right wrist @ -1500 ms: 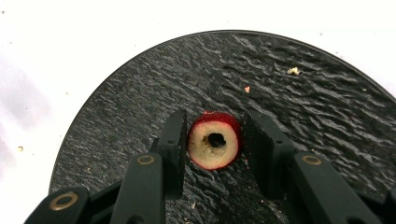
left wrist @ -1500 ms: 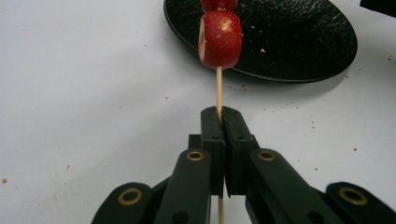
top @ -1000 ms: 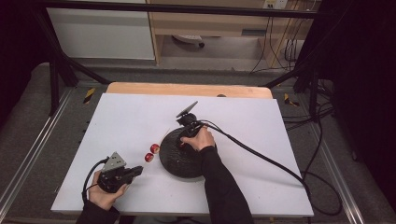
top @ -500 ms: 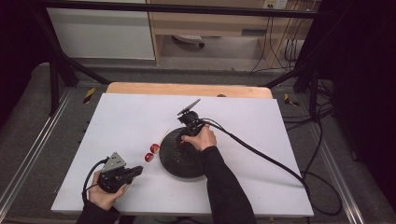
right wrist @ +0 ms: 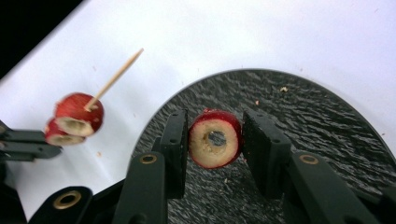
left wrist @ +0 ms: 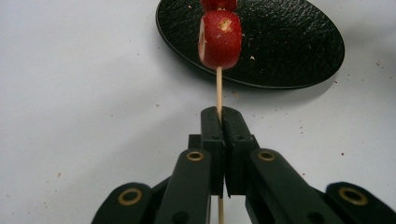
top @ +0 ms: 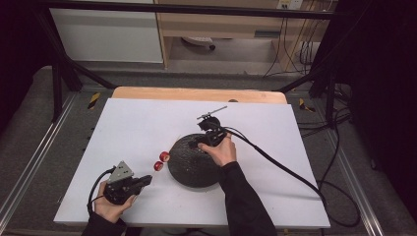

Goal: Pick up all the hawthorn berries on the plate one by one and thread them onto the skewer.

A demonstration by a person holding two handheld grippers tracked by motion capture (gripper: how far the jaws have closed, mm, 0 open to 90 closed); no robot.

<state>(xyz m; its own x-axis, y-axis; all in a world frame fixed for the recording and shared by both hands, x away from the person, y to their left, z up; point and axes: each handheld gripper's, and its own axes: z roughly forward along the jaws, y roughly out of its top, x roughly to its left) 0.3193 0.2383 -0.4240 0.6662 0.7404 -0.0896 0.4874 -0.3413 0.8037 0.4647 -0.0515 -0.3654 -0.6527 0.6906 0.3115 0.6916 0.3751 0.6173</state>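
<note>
Because the right gripper (right wrist: 215, 135) clamps its red ring (right wrist: 215, 144) only by the curved rim, hole facing the camera, the piece could squirt sideways or tilt if the squeeze is uneven, and it would drop back onto the black plate (right wrist: 317, 121) over which it hangs. Its pads look to sit on the ring's two sides, though the far pad's contact is hard to judge. The left gripper (left wrist: 220, 119) has its jaws pressed together on the thin skewer (left wrist: 218, 86), which stands out from them toward the plate with its sharp tip free beyond the fruit. That stick is slender; a push that is off the hole's axis could bend or snap it, or swing it within the jaws, since they pinch it near one end only. A tip that misses the hole would split the ring's soft flesh or shove the pieces already threaded back down the stick. In the high view the left gripper (top: 129, 183) lies at the table's near left and the right gripper (top: 209, 138) over the plate (top: 192, 172), well apart, so the ring must cross that gap without slipping. Count: one skewer, one plate, one white table (top: 295, 147), two grippers, three red rings, of which two sit on the stick (right wrist: 77, 116) and one is in the right jaws.
</note>
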